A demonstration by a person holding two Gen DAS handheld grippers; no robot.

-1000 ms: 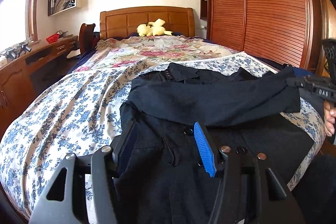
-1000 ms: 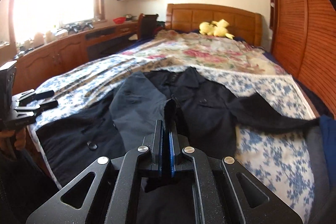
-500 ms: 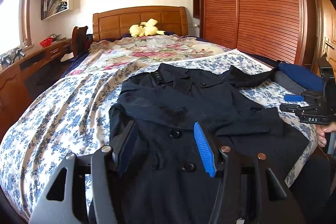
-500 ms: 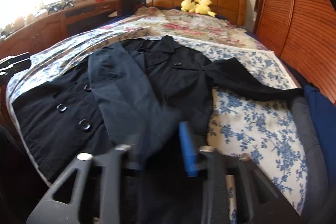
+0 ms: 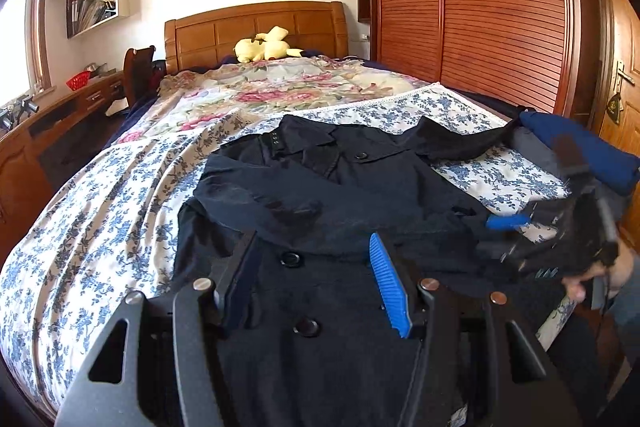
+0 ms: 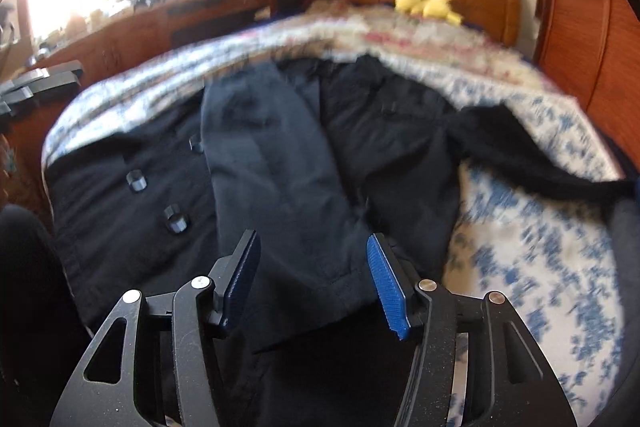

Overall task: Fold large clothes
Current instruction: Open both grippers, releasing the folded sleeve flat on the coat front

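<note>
A yellow plush toy [image 5: 264, 45] lies by the wooden headboard [image 5: 256, 27], beside a slatted wardrobe [image 5: 480, 7].

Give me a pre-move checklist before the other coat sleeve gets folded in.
1. First sleeve lies folded across the coat front: ok.
2. Right gripper let go of it: ok, jaws opening, nothing pinched between them.
3. Left gripper free: ok, open above the coat, holding nothing.
4. Second sleeve reachable: ok, stretched out on the blue floral sheet.
5. Second sleeve's cuff clear of the blue bundle: cannot tell.
</note>
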